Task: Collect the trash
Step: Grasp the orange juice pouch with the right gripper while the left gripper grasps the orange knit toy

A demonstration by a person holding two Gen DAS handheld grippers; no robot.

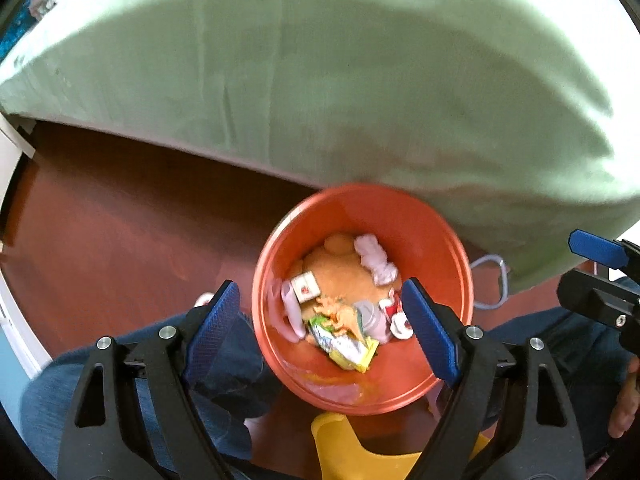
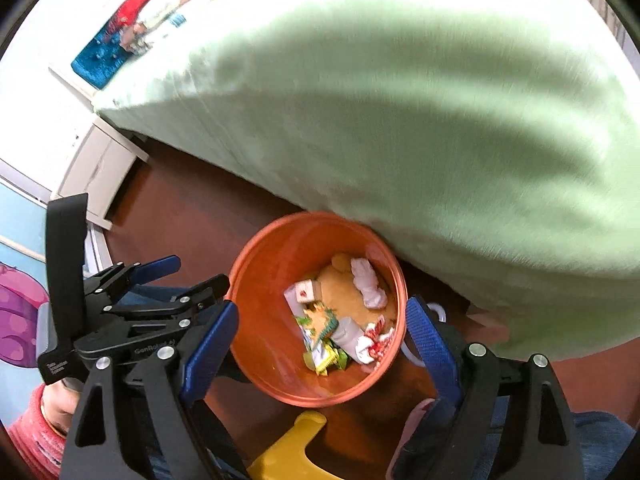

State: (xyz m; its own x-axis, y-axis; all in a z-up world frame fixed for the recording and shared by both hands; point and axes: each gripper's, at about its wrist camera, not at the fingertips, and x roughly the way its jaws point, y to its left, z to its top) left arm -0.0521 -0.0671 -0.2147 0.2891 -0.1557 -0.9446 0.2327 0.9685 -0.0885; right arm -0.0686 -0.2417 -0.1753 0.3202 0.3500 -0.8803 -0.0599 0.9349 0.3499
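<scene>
Floor: reddish-brown boards [image 1: 132,216], with a bed under a pale green sheet [image 1: 360,80] along the far side.
Bin: a round orange bucket [image 1: 436,240] stands on the floor, its far rim tucked under the overhang of the sheet; glossy inside wall.
Trash: lies in the bottom of the bucket. A crumpled white tissue [image 1: 374,260], a small white carton with a red mark [image 1: 306,287], a yellow-green wrapper [image 1: 348,346], a red-and-white wrapper [image 1: 398,316], all somewhat blurred.
Left gripper [image 1: 326,320]: above the bucket, blue pads spread wide, nothing between them.
Right gripper [image 2: 320,346]: also above the bucket, jaws wide apart and holding nothing.
Near edge: a yellow plastic piece [image 1: 340,446] sits just in front of the bucket.
</scene>
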